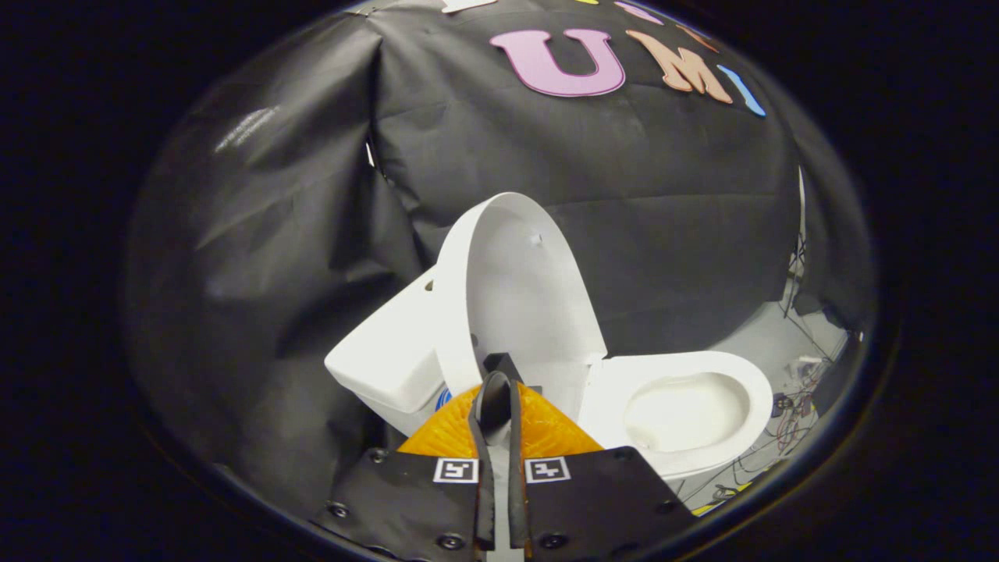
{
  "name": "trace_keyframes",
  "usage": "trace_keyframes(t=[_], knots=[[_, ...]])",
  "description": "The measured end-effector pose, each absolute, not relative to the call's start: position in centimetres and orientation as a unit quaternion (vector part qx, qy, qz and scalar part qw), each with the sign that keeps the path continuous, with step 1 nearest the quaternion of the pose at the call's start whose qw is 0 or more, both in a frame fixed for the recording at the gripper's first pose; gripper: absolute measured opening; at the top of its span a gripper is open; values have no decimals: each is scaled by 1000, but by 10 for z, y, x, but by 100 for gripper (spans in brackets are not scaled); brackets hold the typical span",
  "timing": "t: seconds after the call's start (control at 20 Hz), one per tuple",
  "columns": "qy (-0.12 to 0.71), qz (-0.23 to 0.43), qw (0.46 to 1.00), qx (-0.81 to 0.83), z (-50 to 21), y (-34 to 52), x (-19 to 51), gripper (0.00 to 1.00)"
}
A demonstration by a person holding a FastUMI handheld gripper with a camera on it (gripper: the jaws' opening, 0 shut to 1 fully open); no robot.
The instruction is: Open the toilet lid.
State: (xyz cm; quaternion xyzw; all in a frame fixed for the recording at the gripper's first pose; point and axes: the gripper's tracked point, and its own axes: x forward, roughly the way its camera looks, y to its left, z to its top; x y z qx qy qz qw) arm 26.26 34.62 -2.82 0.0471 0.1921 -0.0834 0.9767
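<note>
Backdrop: black cloth [257,257] hangs creased behind and to the side of the fixture, closing off the booth.

Toilet lid: the white toilet lid [523,289] stands raised, close to upright, its hollow inner face turned toward the claw. Its curved rim arches up well above the tank, and its lower edge drops behind the fingertips.

Bowl and seat: beside the lid, the white toilet bowl [687,414] lies uncovered, its oval basin open to view and its broad rim unobstructed. The lid meets it at the hinge end, near the fingers.

Tank: the white tank [390,359] sits on the other side of the lid, tilted in this wide view, with a small hole near its upper corner. A bit of blue shows just under it, too small to identify.

Claw: the claw [497,398] points straight at the base of the lid. Its two fingers are drawn nearly together, only a thin slit between them, with the tips touching or almost touching. Whether any edge of the lid is pinched between them I cannot tell; the tips overlap the lid's lower part.

Floor: pale floor [769,343] shows beyond the bowl, with a tangle of cables [796,421] lying along the foot of the cloth.
</note>
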Motion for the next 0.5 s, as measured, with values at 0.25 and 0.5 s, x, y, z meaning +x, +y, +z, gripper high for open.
trace_keyframes(t=[0.25,0.5], knots=[[204,-90,975,19,-28,355,269,8],[190,-84,978,32,-31,350,259,26]])
